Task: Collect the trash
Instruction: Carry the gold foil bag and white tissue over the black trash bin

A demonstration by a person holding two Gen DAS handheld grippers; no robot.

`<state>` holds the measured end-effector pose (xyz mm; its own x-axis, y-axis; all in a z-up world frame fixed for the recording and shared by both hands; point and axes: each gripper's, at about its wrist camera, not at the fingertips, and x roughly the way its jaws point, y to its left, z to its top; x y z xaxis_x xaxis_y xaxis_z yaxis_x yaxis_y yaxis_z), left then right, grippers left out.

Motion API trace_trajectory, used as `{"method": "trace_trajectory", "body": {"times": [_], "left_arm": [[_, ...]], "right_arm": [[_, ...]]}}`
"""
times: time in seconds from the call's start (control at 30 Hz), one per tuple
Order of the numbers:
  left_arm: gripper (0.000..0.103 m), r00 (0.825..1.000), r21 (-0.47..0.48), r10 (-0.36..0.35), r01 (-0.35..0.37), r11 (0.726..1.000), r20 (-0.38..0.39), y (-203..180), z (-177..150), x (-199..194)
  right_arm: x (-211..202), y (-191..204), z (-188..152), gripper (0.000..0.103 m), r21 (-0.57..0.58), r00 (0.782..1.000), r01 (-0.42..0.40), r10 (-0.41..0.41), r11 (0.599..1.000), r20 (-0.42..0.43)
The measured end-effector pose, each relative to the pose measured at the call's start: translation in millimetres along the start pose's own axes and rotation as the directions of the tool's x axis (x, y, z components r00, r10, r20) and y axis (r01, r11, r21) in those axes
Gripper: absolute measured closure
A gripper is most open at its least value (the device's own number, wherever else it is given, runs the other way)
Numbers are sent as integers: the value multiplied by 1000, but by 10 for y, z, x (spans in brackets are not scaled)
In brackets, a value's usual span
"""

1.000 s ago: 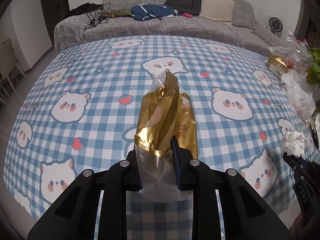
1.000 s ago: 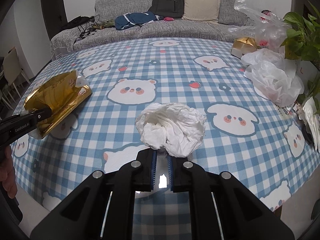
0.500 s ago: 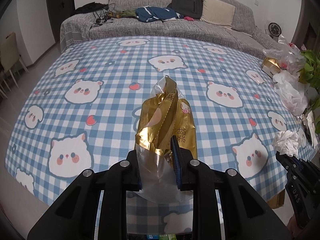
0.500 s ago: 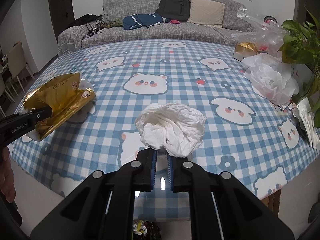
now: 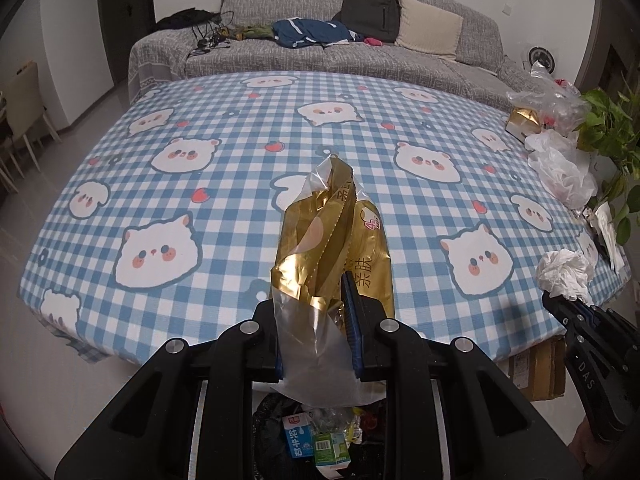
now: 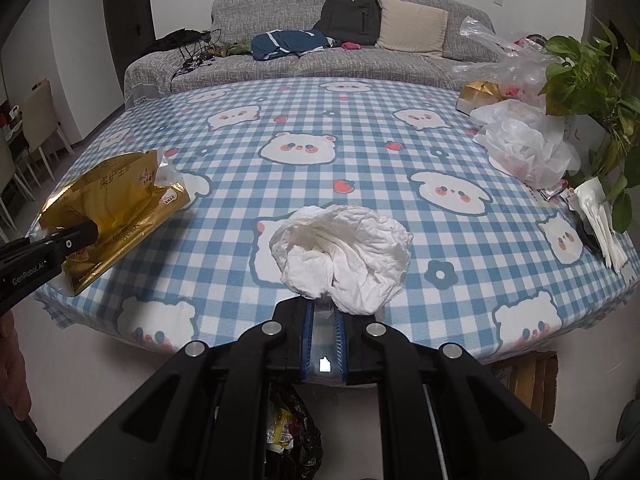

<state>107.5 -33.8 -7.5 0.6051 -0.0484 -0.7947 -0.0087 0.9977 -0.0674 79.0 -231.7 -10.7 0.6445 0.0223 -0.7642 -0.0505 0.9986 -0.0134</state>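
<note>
My left gripper (image 5: 316, 320) is shut on a crumpled gold and clear plastic wrapper (image 5: 332, 248), held in the air off the table's near edge. It also shows in the right wrist view (image 6: 116, 208). My right gripper (image 6: 323, 316) is shut on a crumpled white tissue (image 6: 344, 252), also seen in the left wrist view (image 5: 566, 274). A black trash bag (image 5: 320, 440) with cartons and wrappers lies open on the floor below both grippers; it shows in the right wrist view (image 6: 292, 436) too.
A round table with a blue checked cloth (image 5: 240, 184) lies ahead. At its right edge are white plastic bags (image 6: 524, 148), a gold box (image 6: 478, 94), napkins (image 6: 600, 216) and a potted plant (image 6: 588, 80). A cardboard box (image 5: 536, 368) stands under the table. A grey sofa (image 5: 320, 52) is behind.
Both grippers have pulled back from over the table past its near edge, still holding the wrapper and the tissue. The trash bag on the floor has come into view below them.
</note>
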Motion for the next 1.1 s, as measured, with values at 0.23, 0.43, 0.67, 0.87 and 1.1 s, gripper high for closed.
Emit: {"method": "trace_trajectory", "body": {"times": [0.23,0.43,0.67,0.87,1.1], "left_arm": [[81,1000,8,-18,18,1000,7,14,-203,-183],[81,999,13,-27,26,1000,22,51,-424,-359],[81,998,-3,-52,52,999,30,98,-759,-557],[81,997,-13,-61,62,998,55,102,-1023,-763],[81,995,-12,-68,69,998,78,90,-1340,-984]], "right_arm": [[-181,65,-121,94,-5,1000,-17,17,1000,17],[-340,79,-230,94,-3,999,-27,27,1000,35],[-474,101,-457,94,0,998,-38,38,999,40],[-609,156,-724,94,-7,998,-58,58,998,38],[-795,234,-1014,94,-20,996,-74,75,997,46]]}}
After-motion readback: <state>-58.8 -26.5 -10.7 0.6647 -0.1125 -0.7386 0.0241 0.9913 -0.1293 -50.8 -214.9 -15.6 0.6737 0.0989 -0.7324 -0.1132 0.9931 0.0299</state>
